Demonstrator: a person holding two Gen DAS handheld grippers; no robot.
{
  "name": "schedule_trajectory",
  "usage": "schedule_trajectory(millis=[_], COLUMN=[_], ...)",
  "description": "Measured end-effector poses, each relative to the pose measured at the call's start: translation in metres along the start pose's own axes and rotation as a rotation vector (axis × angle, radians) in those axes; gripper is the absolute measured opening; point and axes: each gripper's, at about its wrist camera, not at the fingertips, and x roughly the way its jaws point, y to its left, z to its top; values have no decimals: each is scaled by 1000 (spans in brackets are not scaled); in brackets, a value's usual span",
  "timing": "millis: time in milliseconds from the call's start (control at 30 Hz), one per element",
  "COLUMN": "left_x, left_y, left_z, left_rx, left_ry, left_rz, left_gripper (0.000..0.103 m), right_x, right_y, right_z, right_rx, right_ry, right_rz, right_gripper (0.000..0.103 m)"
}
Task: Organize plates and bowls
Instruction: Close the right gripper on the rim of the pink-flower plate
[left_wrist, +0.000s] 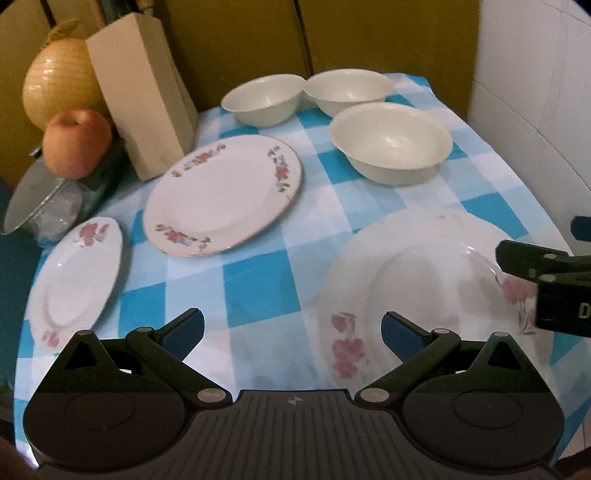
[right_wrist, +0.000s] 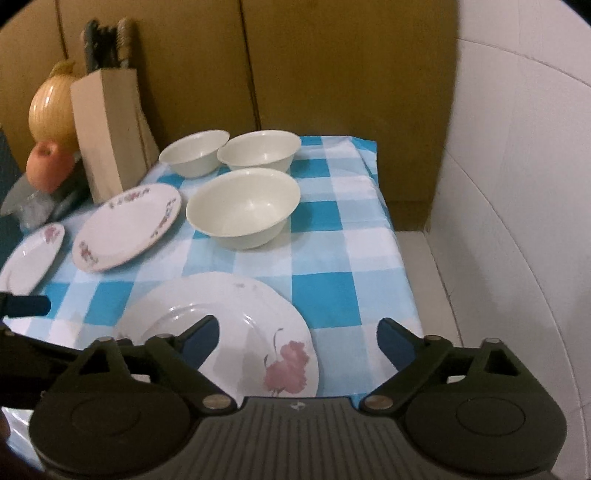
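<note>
Right wrist: checked tablecloth (right_wrist: 325, 229), tiled wall (right_wrist: 517, 184)

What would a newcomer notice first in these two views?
Probably the blue-checked cloth set with three floral plates and three cream bowls clustered at its far end. The big plate lies nearest, with both open grippers, left and right, poised over it. At the far left, an onion and an apple sit beside a knife block.
</note>
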Motion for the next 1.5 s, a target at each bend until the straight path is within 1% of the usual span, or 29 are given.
schedule_trajectory(millis=[33, 67, 100, 133, 200, 233, 300, 367, 433, 500, 700, 833, 1000, 1067, 1133, 1300, 1367, 1433, 1500], left_x=[2, 2, 3, 5, 7, 8, 9, 9, 10, 11, 11, 14, 20, 23, 28, 29, 28, 24, 22], left_y=[-1, -2, -3, -3, -5, -7, -10, -13, -14, -16, -20, -16, -11, -9, -4, -6, -6, -7, -9], left_z=[0, 0, 0, 0, -1, -2, -4, -4, -5, -5, -7, -6, -6, -4, -4, -4, -3, -4, -5], left_rx=[4, 7, 10, 13, 19, 25, 35, 40, 39, 39, 30, -11, -52, -60, -91, -83, -69, -49, -36], left_ry=[-2, -4, -6, -5, 4, 11, 18, 16, 12, 16, 12, 25, 24, 29, 39, 24, 12, 0, -8], left_rz=[2, 4, 4, 3, -6, -13, -24, -33, -42, -50, -88, -124, -172, -198, -238, -240, -257, -272, -273], left_gripper=[103, 103, 103, 103, 103, 103, 103, 103, 103, 103, 103, 103, 103, 103, 103, 103, 98, 90, 88], right_x=[1, 3, 4, 6, 11, 13, 16, 16, 16, 16, 18, 20, 21, 21, 21, 21, 20, 19, 19], right_y=[1, 1, 2, 2, 3, 2, 0, 1, 3, 2, -1, -4, -5, -5, -2, 3, 7, 12, 16], right_z=[0, 0, 0, 0, -2, -2, -3, -5, -6, -7, -10, -10, -10, -11, -11, -9, -9, -9, -10], right_rx=[-5, -6, -10, -19, -27, -26, -17, -30, -47, -46, -30, 8, 9, 12, -2, -18, -39, -70, -102], right_ry=[4, 8, 15, 25, 50, 62, 86, 91, 94, 106, 138, 159, 154, 151, 144, 137, 130, 127, 121], right_rz=[-4, -7, -13, -19, -24, -23, -13, -23, -32, -18, 19, 65, 62, 62, 53, 12, -5, -27, -46], right_gripper=[82, 79, 72, 68, 57, 54, 52, 49, 44, 40, 38, 32, 31, 31, 30, 27, 26, 26, 26])
